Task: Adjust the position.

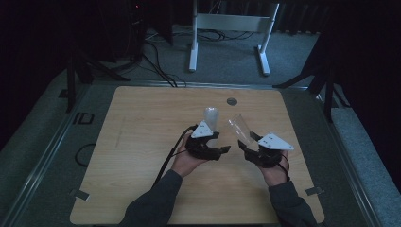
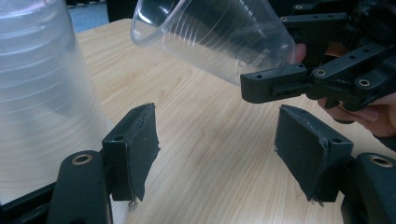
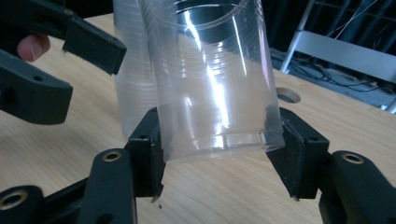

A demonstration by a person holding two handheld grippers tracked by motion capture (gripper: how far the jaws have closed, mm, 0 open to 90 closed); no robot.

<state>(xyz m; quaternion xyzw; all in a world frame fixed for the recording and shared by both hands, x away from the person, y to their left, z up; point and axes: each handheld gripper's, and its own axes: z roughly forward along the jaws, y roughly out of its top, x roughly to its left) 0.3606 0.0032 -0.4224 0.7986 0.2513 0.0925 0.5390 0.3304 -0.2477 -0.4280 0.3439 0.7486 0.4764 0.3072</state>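
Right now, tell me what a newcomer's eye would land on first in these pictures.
First, the clear plastic cup clamped near its base in the right gripper, tilted with its mouth toward the table's far side. Next, the frosted stack of cups standing on the wooden table just beyond the left gripper, whose jaws stand open with nothing between them. Around the table the room lies dark.

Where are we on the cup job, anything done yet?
Done: the right tool is shut on a clear cup, lifted and tilted off the table. In hand: it is near the frosted cup stack. Left: the left tool is open, gripping nothing; the goal isn't clear.
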